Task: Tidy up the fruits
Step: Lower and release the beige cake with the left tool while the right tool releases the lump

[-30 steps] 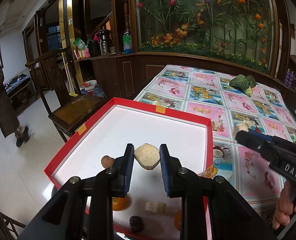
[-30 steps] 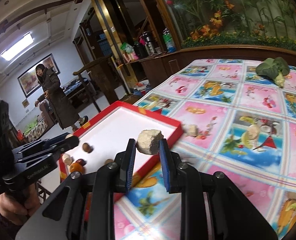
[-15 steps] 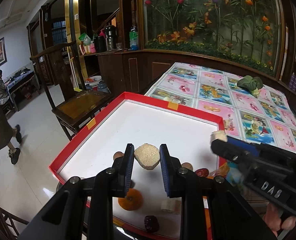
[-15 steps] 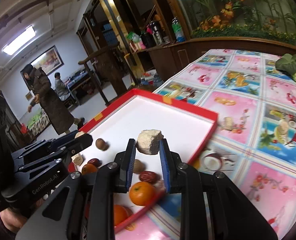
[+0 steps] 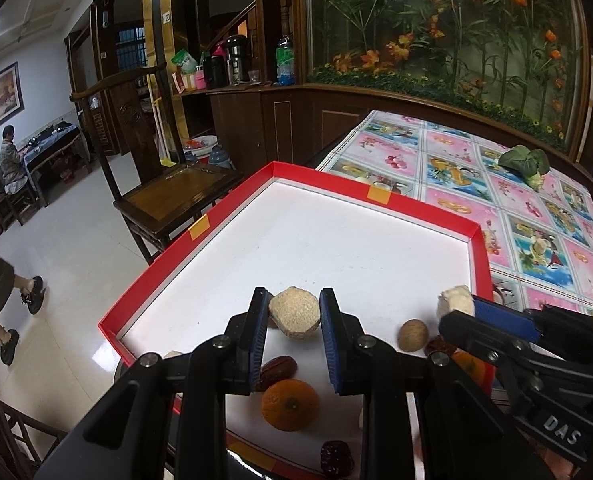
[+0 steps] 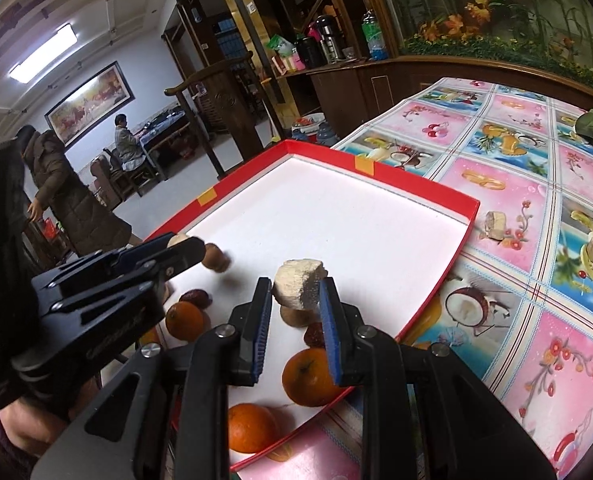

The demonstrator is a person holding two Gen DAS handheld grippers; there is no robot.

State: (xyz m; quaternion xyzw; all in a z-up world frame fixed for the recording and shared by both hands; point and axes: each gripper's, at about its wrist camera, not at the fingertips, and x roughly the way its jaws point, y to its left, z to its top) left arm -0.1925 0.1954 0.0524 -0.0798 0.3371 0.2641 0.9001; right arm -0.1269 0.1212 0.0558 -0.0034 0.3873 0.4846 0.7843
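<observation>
A worktop [image 6: 536,208] under a fruit-print cloth is carrying a red-rimmed tray [image 5: 392,208]. The left hand-held gripper [image 5: 294,316] is clenching a round beige piece [image 5: 295,312] over the tray; the right hand-held gripper [image 6: 296,296] is gripping a pale chunk [image 6: 300,280] likewise. Both seem to be mid-delivery; next, each needs lowering and releasing. Oranges [image 6: 310,376], red dates [image 5: 276,368] and a walnut [image 5: 413,334] are lying inside.

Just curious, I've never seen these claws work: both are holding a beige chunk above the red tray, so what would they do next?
Probably lower both and let go. The left claw and right claw each grip a beige chunk over the red tray, where oranges already lie.
</observation>
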